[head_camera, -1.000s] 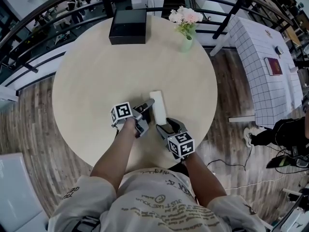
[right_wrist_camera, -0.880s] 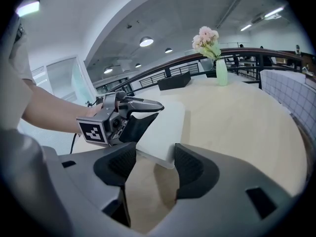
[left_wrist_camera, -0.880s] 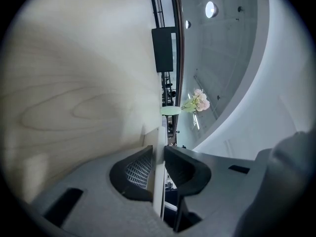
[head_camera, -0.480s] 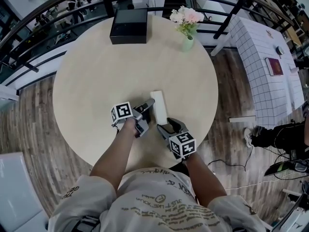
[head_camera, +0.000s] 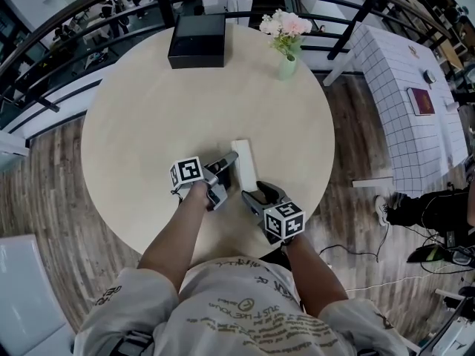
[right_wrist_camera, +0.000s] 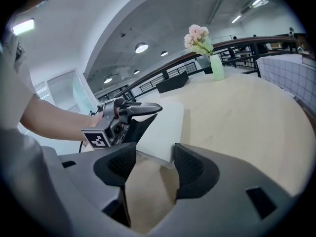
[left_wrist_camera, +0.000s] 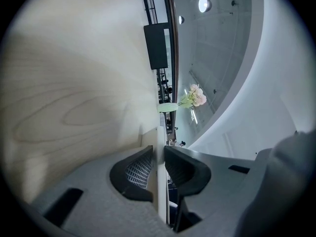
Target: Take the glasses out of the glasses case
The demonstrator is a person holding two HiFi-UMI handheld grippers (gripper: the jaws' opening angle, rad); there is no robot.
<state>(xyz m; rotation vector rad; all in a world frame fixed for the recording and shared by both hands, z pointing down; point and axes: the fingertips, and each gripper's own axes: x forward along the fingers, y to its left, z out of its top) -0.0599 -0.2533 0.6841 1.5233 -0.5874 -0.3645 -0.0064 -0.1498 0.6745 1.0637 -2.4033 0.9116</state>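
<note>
Wood-topped table [head_camera: 133, 110]: noting white glasses case [head_camera: 241, 150] lying near its front edge. Finding left gripper [left_wrist_camera: 159, 157], jaws just closing, clamping case's thin edge. Recording right gripper [right_wrist_camera: 154, 164] gaping at case's near end.

We count one round pale wooden table [head_camera: 148, 110], bearing one white oblong glasses case [head_camera: 243, 156], one flat black rectangular box [head_camera: 197, 40] and one pale green vase [head_camera: 286, 67] with one bunch of pink flowers [head_camera: 286, 25]. We count two grey two-jaw grippers: the left gripper [head_camera: 228, 162], its jaws just closed further on the case's thin edge, and the right gripper [head_camera: 258, 191]. Each carries one black-and-white marker cube [head_camera: 187, 173], two altogether. Off to the side we count one white gridded table [head_camera: 401, 102] and one dark red book [head_camera: 421, 101].
</note>
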